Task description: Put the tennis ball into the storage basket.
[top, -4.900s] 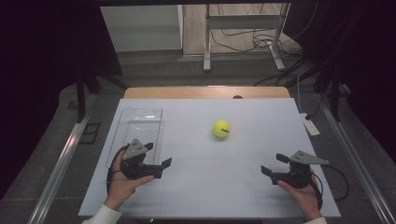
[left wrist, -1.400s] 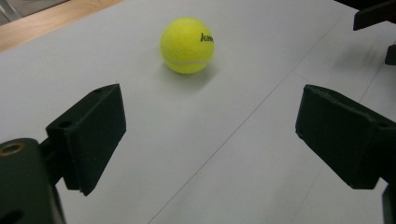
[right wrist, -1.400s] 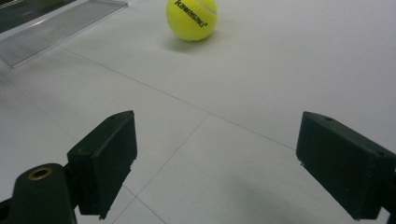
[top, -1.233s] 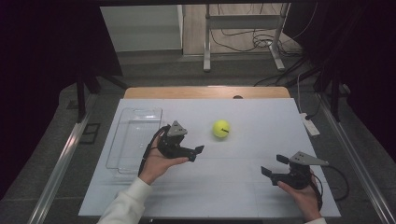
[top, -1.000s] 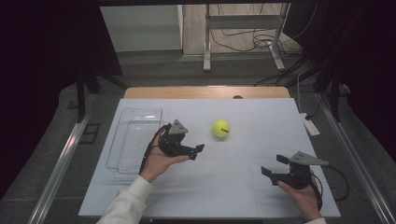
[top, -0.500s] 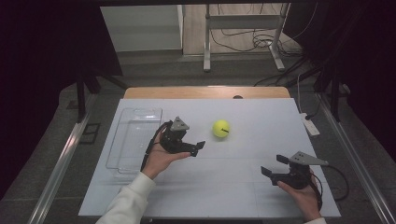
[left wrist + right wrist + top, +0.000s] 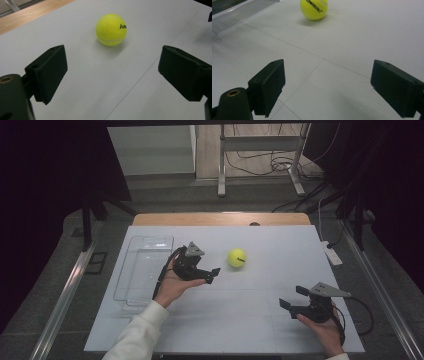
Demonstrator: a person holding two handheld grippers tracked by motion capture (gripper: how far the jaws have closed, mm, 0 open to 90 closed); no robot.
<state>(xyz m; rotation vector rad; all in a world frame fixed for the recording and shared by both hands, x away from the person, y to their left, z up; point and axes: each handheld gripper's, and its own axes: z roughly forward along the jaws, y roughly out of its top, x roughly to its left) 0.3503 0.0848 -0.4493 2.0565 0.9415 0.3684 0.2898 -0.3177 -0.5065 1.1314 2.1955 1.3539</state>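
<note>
We are seeing a clear tray (image 7: 142,270) waiting empty at bench left. Left tool (image 7: 210,274), jaws spread, is lining up on the ball (image 7: 236,258) just ahead, mid-bench. Right tool (image 7: 292,299), also released, is parking well clear.

Bare tabletop (image 7: 260,295) all around tennis ball (image 7: 237,258); clear tray (image 7: 142,270) blocking the left edge only.

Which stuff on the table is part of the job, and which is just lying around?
Part of the job:
- tennis ball, yellow, alone on the white table
- left hand-held gripper, jaws open, pointed at the ball, not touching it

Just lying about:
- clear tray, left side, nothing in it
- right hand-held gripper, open, far from the ball
- small white object at the table's right edge
</note>
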